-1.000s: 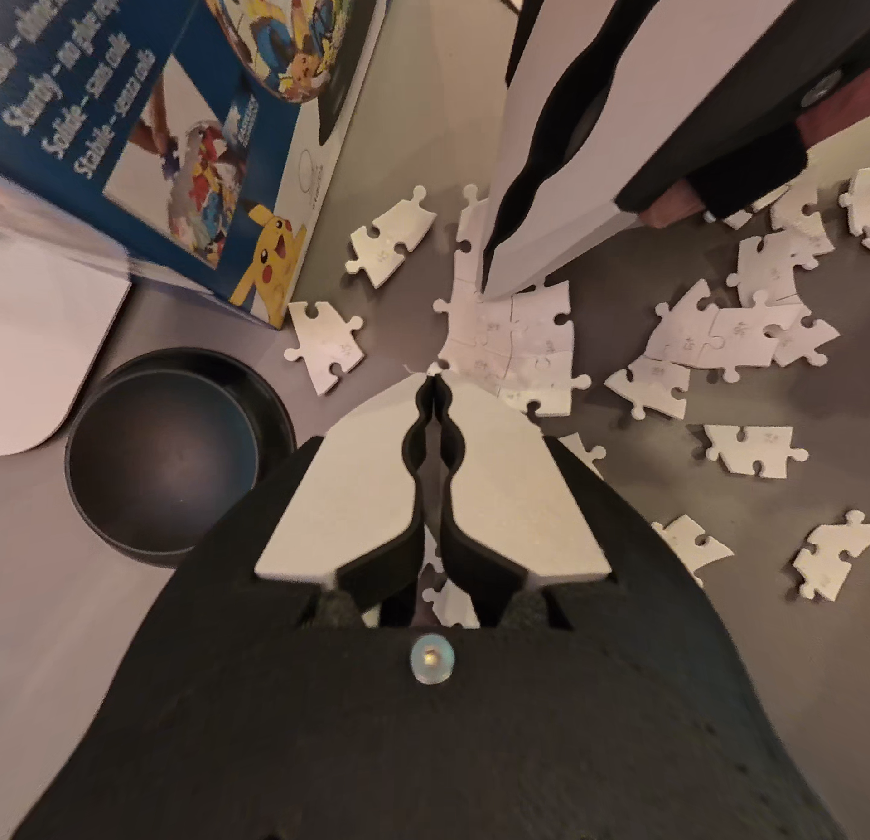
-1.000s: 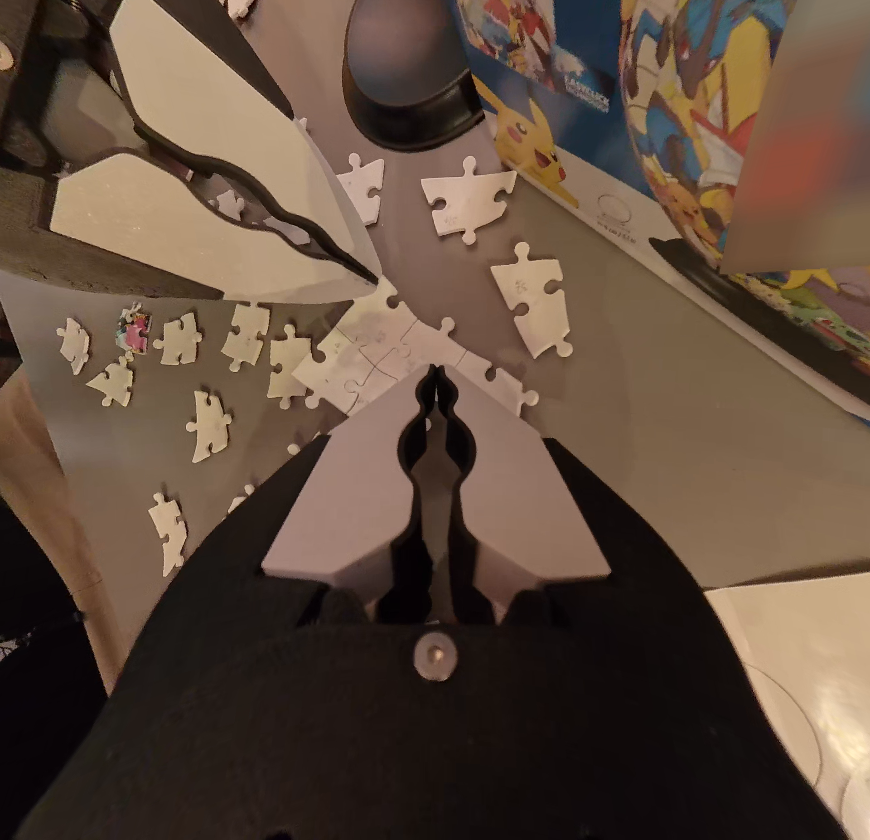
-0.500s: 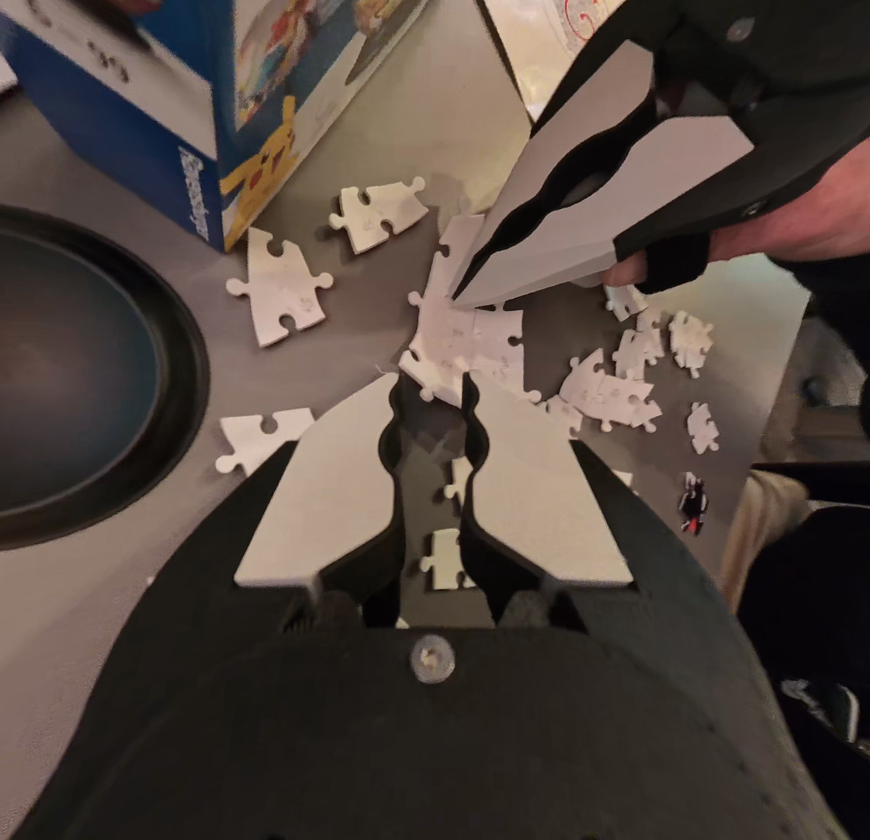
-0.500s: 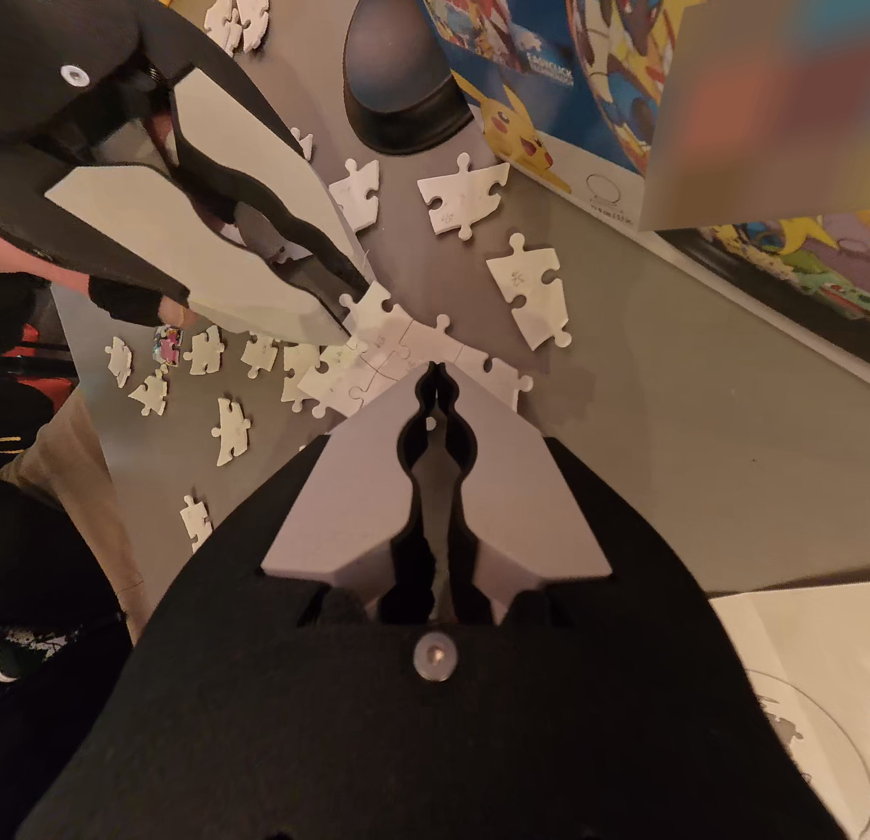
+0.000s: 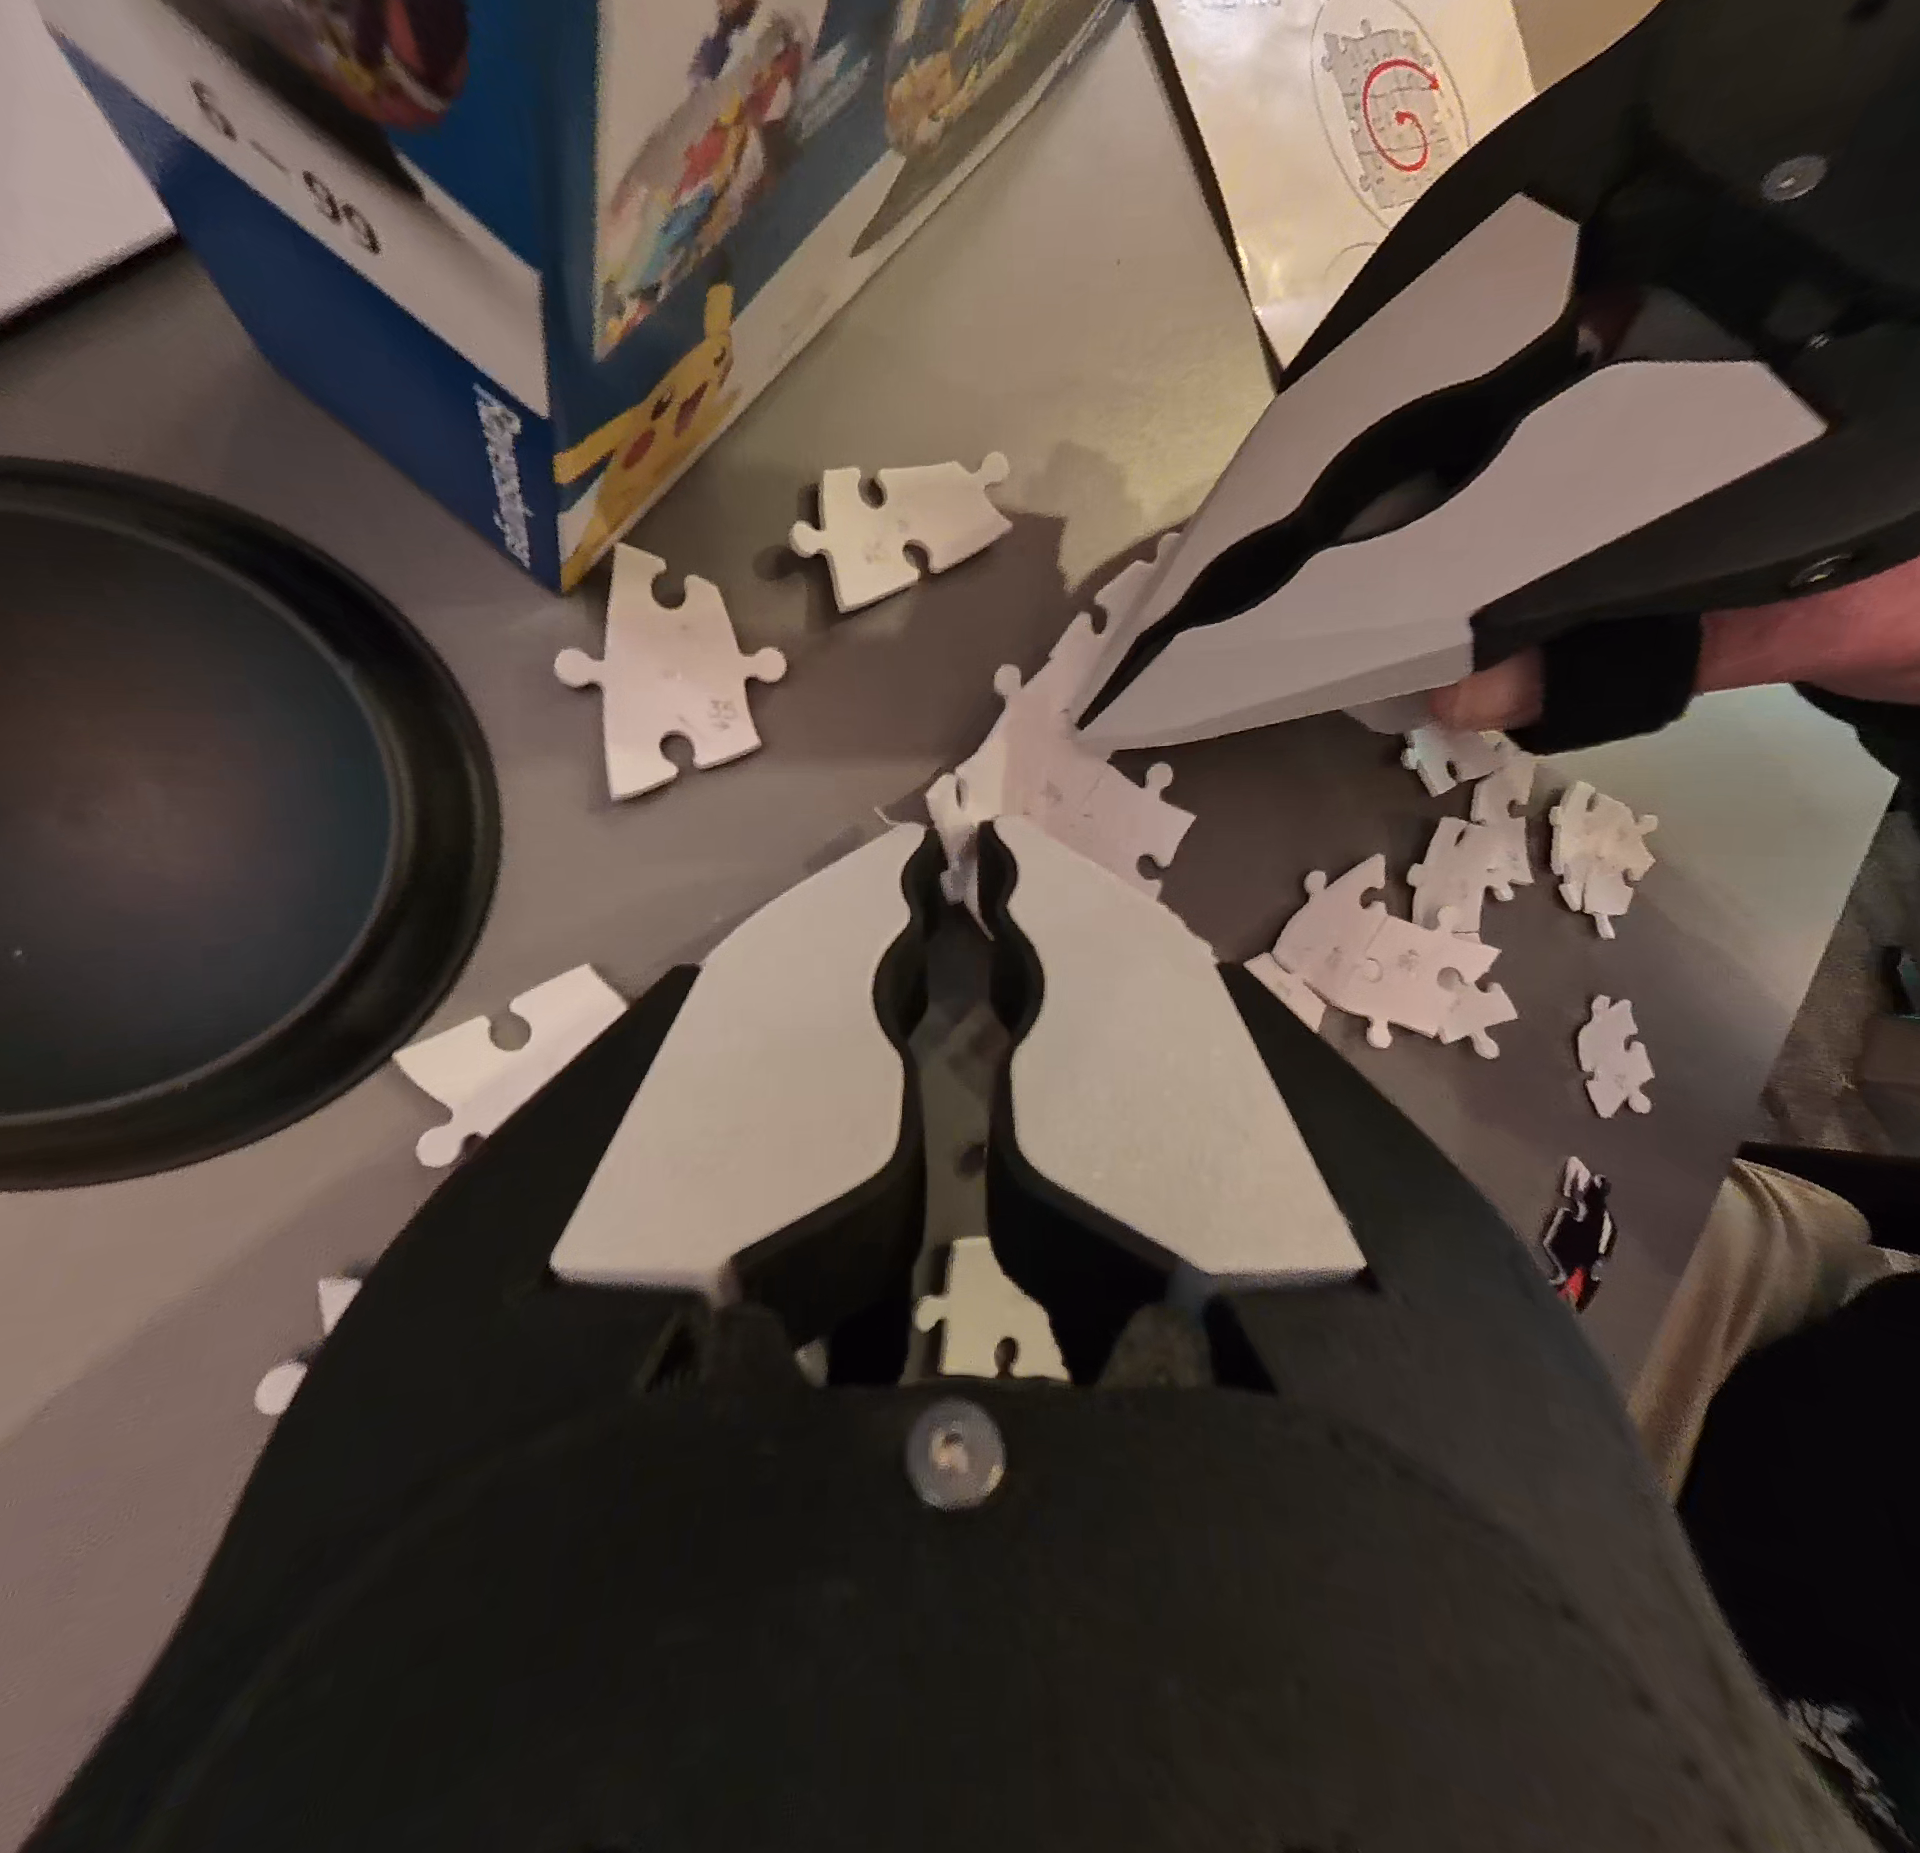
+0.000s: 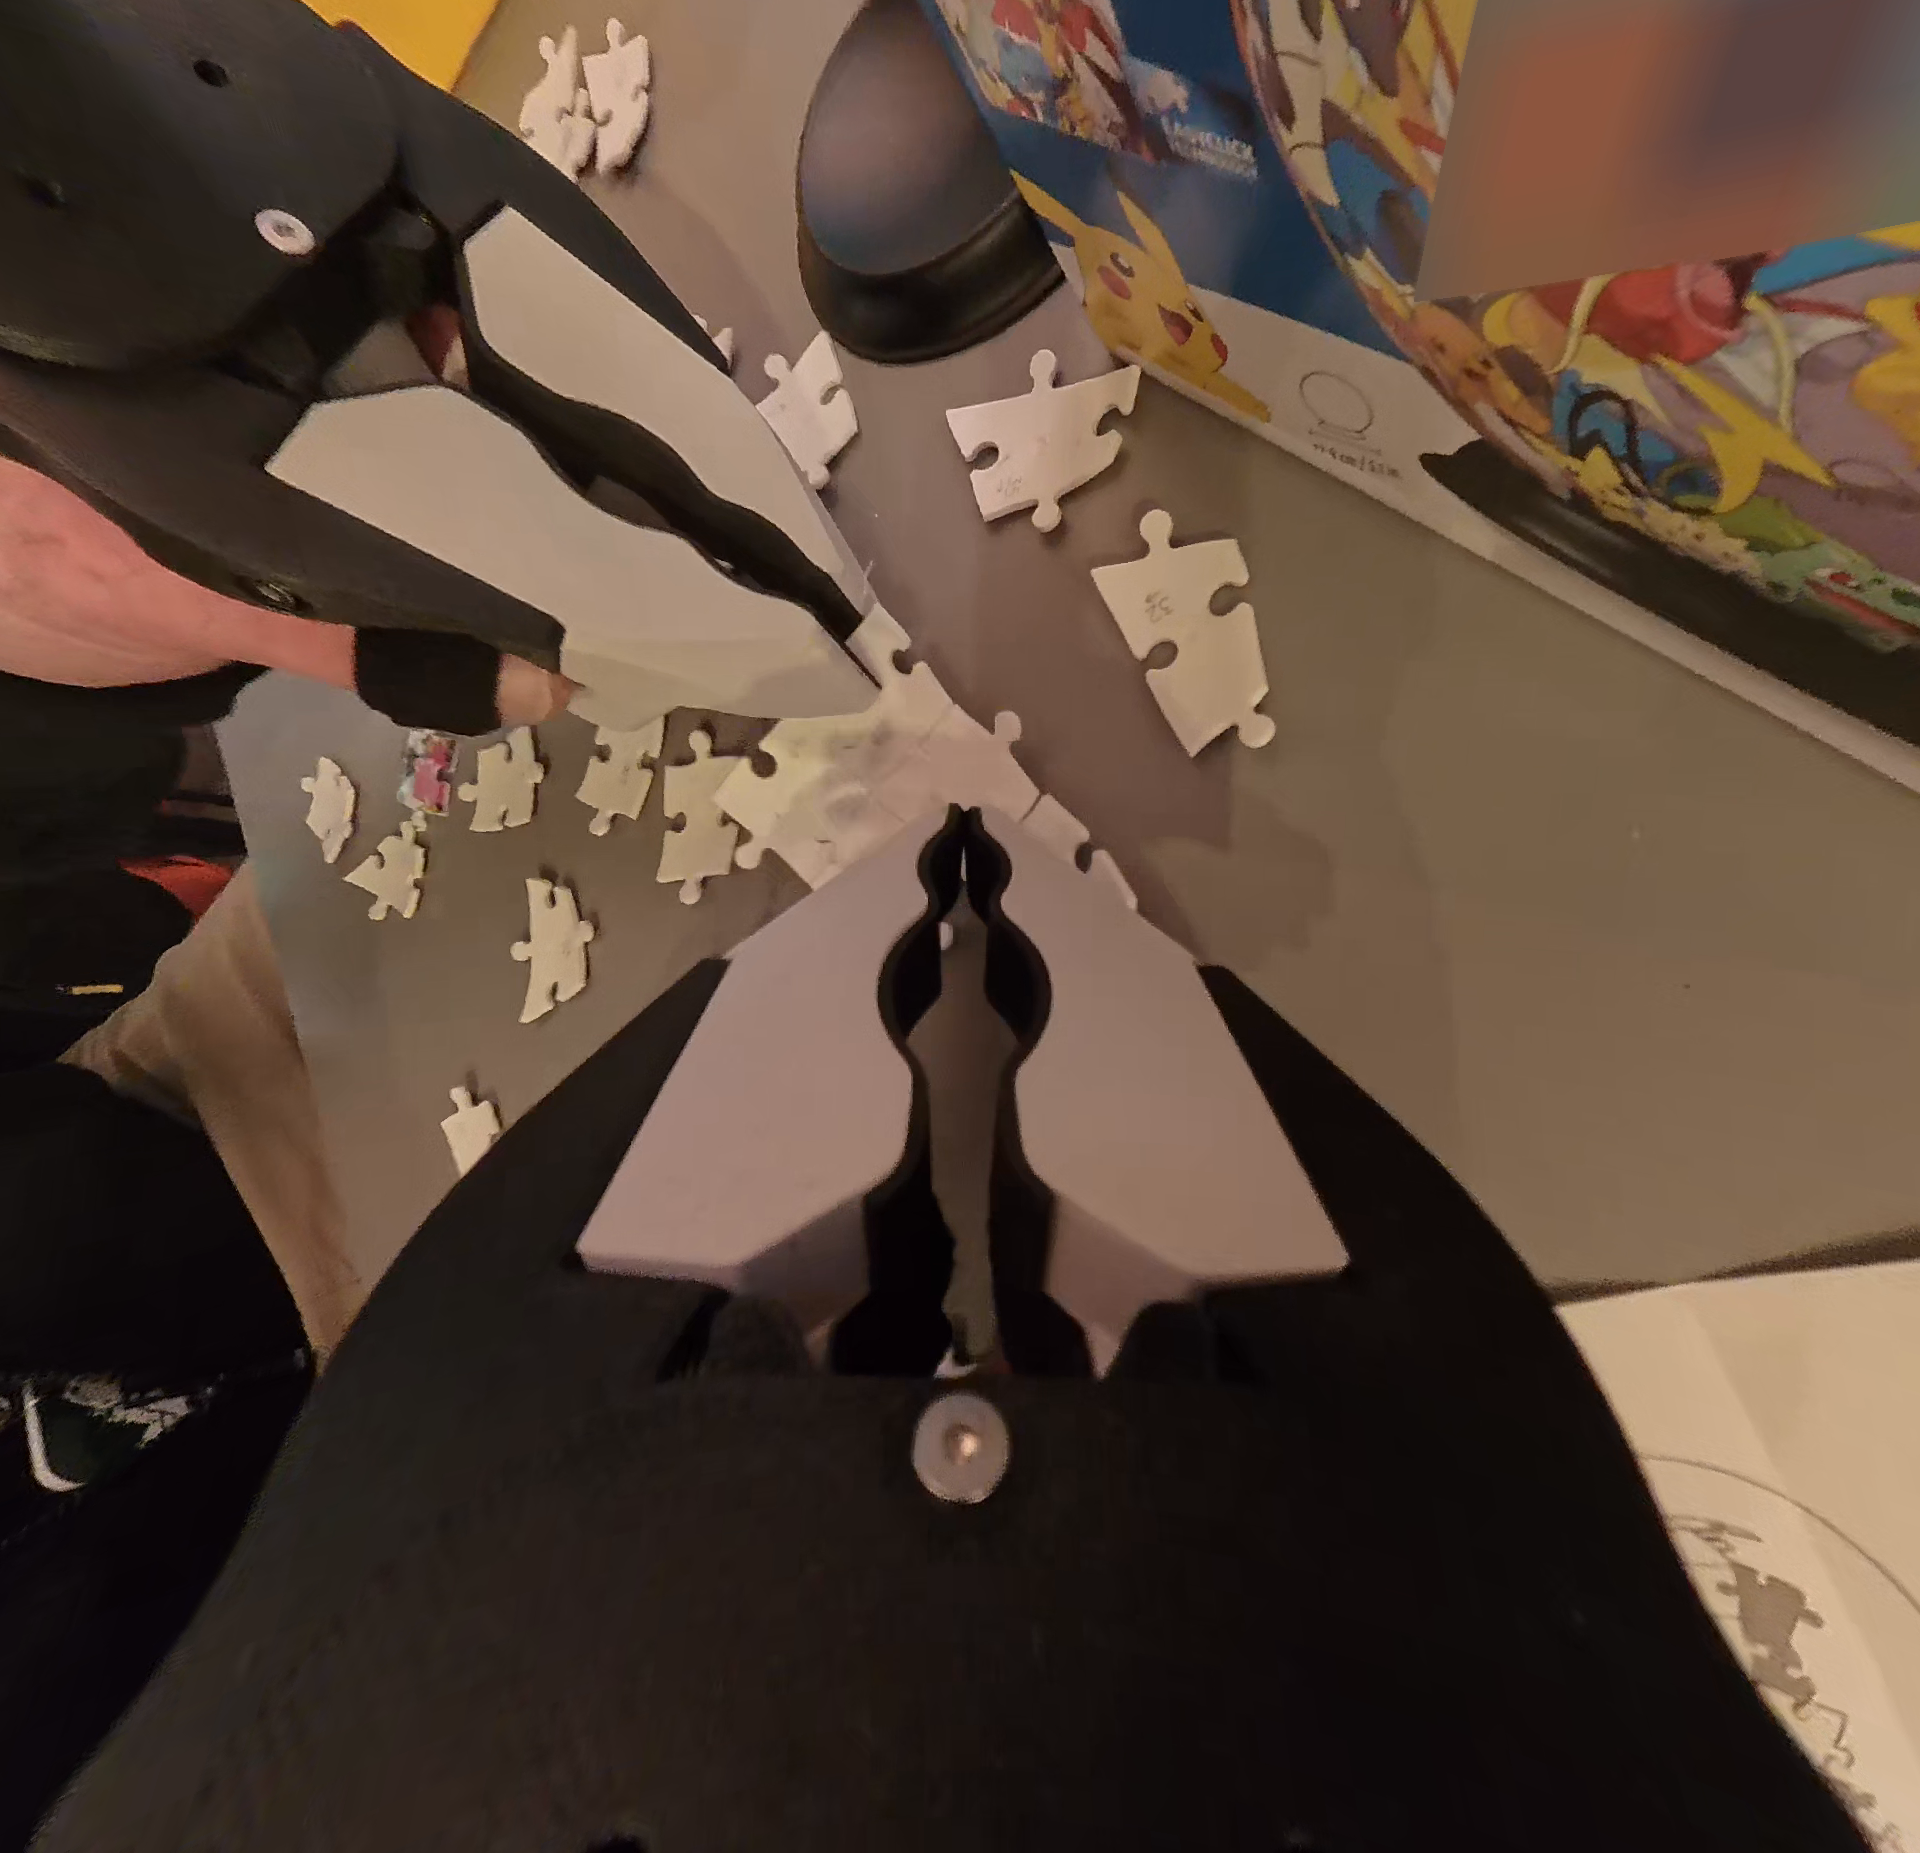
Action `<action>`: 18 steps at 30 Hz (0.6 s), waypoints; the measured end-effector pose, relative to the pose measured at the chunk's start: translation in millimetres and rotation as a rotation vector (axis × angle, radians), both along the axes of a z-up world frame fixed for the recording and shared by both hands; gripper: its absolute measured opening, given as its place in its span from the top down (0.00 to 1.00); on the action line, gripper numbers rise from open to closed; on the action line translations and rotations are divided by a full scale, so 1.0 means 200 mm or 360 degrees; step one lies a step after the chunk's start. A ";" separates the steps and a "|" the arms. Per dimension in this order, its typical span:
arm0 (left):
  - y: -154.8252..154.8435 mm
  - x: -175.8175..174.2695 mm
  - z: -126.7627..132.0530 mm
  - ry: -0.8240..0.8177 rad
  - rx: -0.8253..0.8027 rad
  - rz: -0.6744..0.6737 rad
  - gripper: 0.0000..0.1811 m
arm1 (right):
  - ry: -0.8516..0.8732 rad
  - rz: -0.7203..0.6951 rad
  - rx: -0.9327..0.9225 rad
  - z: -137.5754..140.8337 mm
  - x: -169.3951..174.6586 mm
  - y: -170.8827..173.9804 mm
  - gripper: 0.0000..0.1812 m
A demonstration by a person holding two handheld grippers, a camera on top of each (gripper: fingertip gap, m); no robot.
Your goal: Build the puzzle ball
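Observation:
A joined cluster of white, face-down puzzle pieces (image 5: pixel 1081 795) is held between both grippers, tilted, with its shadow on the grey table. My left gripper (image 5: pixel 961 853) is shut on the cluster's near edge. My right gripper (image 5: pixel 1083 723) comes in from the upper right and pinches the far edge. In the right wrist view the cluster (image 6: pixel 904 754) lies just past my shut right gripper (image 6: pixel 961 829), and my left gripper (image 6: pixel 871 665) grips it from the upper left.
Loose white pieces (image 5: pixel 675 671) (image 6: pixel 1195 629) lie scattered around. A blue puzzle box (image 5: pixel 499 245) (image 6: pixel 1351 193) stands behind, with a black round stand (image 5: pixel 156 816) (image 6: pixel 914 245) beside it. An instruction sheet (image 5: pixel 1351 89) lies at the back. The table edge (image 5: pixel 1787 972) runs on the right.
My left gripper opened, then closed on the cluster's near edge. The right gripper stayed shut and swung lower. The cluster has tipped up from the table.

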State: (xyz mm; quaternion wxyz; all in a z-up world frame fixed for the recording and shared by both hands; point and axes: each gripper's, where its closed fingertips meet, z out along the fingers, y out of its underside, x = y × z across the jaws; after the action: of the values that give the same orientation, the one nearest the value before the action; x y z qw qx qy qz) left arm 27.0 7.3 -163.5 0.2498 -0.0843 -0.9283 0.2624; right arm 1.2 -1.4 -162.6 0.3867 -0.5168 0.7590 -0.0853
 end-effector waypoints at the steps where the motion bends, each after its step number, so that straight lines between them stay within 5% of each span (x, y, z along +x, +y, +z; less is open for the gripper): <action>1: 0.00 0.00 0.00 -0.0008 -0.0006 -0.0002 0.97 | -0.0011 -0.0008 -0.0002 0.01 -0.01 -0.01 1.00; 6: -0.01 0.00 0.01 -0.0049 -0.0022 -0.0020 0.97 | -0.0036 -0.0051 -0.0078 0.09 -0.08 -0.08 1.00; 18: -0.03 0.00 0.03 -0.0166 -0.0004 -0.0048 0.97 | 0.0063 0.0057 -0.0202 -0.01 -0.04 -0.03 1.00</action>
State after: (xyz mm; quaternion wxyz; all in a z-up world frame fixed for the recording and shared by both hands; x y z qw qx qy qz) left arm 26.9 1.5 -157.6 0.2048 -0.1121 -0.9383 0.2550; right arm -6.1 -6.9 -165.3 0.3397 -0.5554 0.7501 -0.1160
